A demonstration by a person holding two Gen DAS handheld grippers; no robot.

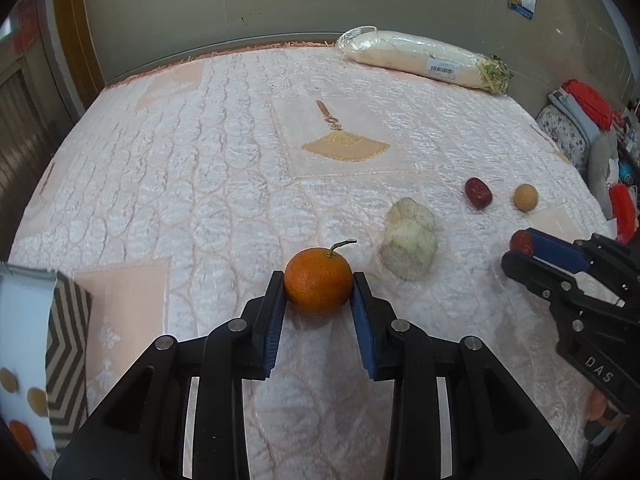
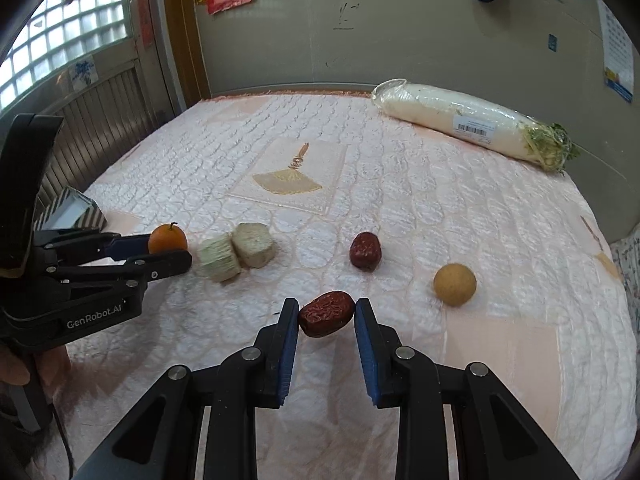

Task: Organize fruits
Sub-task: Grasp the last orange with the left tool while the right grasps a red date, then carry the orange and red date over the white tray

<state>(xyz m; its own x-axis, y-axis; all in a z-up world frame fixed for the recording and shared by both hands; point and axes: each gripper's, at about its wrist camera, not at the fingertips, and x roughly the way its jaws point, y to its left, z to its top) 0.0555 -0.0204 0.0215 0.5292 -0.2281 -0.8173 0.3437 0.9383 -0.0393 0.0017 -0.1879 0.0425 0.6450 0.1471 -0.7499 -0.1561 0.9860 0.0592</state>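
Note:
My left gripper (image 1: 319, 286) is shut on an orange tangerine (image 1: 318, 281) with a green stem, low over the quilted cloth; it also shows in the right wrist view (image 2: 167, 239). My right gripper (image 2: 326, 314) is shut on a wrinkled red date (image 2: 326, 313), seen at the right of the left wrist view (image 1: 521, 241). A second red date (image 2: 365, 251) and a round tan longan (image 2: 455, 279) lie on the cloth beyond it.
Two pale cut vegetable chunks (image 2: 236, 251) lie between the grippers. A plastic-wrapped white radish (image 2: 472, 124) lies at the back right. A zigzag-patterned box (image 1: 52, 356) holding fruit stands at the left edge. The pink quilted cloth (image 1: 200, 168) covers the table.

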